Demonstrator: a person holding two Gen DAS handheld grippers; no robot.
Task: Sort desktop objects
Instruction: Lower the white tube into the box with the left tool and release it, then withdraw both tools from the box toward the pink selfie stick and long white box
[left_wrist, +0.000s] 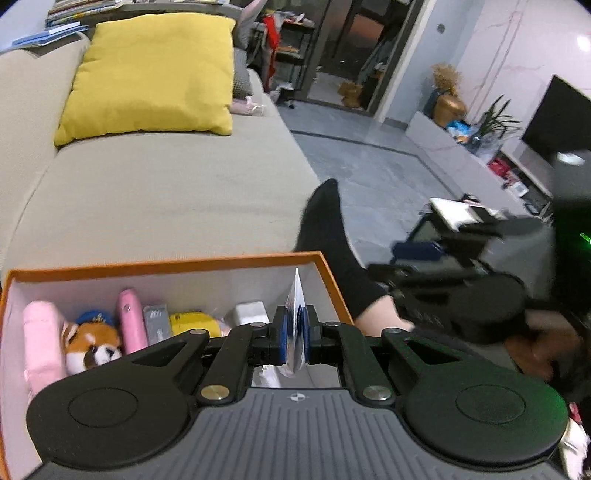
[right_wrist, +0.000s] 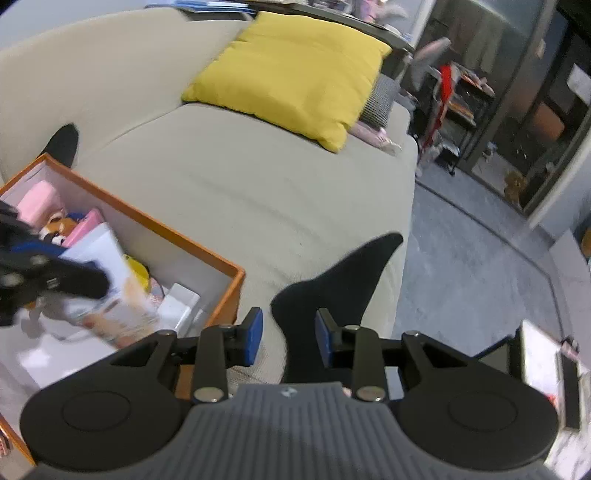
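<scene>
From the left wrist view, the left gripper has its blue pads clenched on a thin packet, a flat white and blue sleeve standing edge-on between them, its top poking up toward twelve o'clock and its lower corner hanging below the pads. It hangs over the right end of the orange box, which sits on the beige sofa and already holds a pink plush, a red-panda toy, a pink case, a grey item, something yellow and a white block. The risk I see here: the grip is on a narrow strip of a slippery sleeve, so a quick swing could let it pivot or slide out, and released so close to the wall at two o'clock it might catch the rim and tip outside. The person's black-socked foot lies just beyond that wall. From the right wrist view, the right gripper stands released with nothing between its pads, aimed past the box's near corner at the sofa and the same foot at twelve o'clock. The left gripper appears blurred at nine o'clock, over the box with the packet; with both tools this near the box, a careless sweep could knock them together or shove the box along the cushion.
</scene>
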